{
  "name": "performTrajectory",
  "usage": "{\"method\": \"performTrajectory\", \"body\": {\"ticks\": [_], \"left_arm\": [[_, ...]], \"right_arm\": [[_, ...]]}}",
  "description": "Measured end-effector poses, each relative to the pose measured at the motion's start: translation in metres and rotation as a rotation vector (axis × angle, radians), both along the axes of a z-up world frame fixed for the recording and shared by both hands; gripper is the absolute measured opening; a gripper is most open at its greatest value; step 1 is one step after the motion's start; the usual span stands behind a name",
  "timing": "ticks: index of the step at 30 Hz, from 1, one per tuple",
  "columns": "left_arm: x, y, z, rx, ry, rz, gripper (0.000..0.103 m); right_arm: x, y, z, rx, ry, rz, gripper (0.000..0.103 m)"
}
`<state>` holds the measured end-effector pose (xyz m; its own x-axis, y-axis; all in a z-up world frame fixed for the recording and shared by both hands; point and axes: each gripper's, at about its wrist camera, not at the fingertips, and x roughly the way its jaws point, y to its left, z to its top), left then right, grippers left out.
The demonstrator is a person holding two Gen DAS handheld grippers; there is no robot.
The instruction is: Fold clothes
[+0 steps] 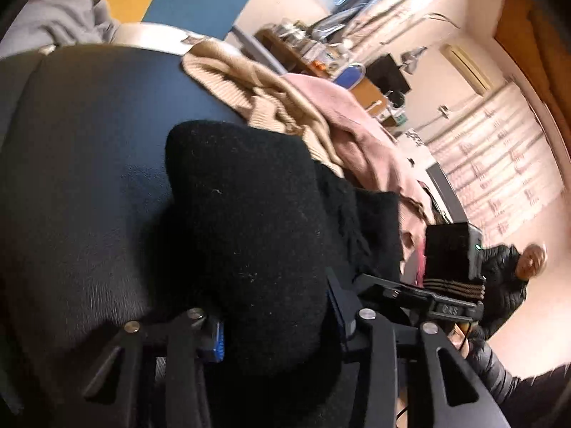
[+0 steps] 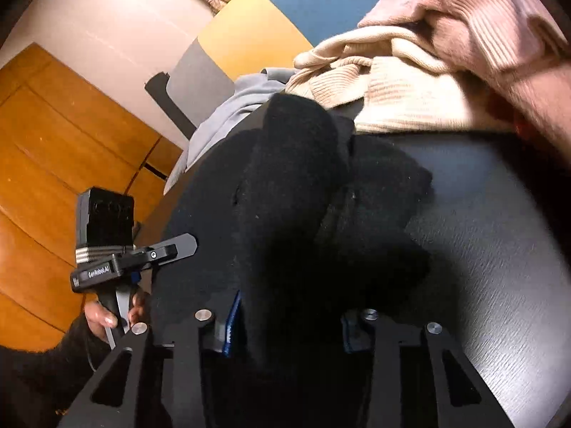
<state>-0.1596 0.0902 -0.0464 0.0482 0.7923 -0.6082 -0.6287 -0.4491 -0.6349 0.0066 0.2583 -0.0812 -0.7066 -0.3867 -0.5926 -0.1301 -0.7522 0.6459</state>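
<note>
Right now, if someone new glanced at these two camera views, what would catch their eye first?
Most striking is the black knit garment filling the middle of both views, bunched on the dark table and running between the fingers of each tool. Behind it lies a heap of unfolded clothes: a beige ribbed sweater with a pink sweater on top, and a grey garment at the table's far edge.
</note>
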Motion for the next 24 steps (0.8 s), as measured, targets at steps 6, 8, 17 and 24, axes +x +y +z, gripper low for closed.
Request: {"method": "performTrajectory", "body": {"ticks": [6,8,17,24], "left_arm": [[0.013,-0.025,-0.005,-0.008,0.044,0.012,0.051],[0.009,-0.023,-0.008,-0.001,0.022,0.035,0.067],[0.036,0.002,0.0,-0.088,0.066,0.046,0.05],[0.054,-0.042,0.011,0.048,0.005,0.086,0.04]], "right_arm": [[0.013,-0.021,0.005,0.053,0.003,0.03,0.049],[0.01,-0.034,0.009,0.133,0.009,0.076,0.065],[-0.003,-0.06,0.013,0.198,-0.025,0.135,0.09],[0.014,-0.05,0.002,0.005,-0.009,0.033,0.044]]}}
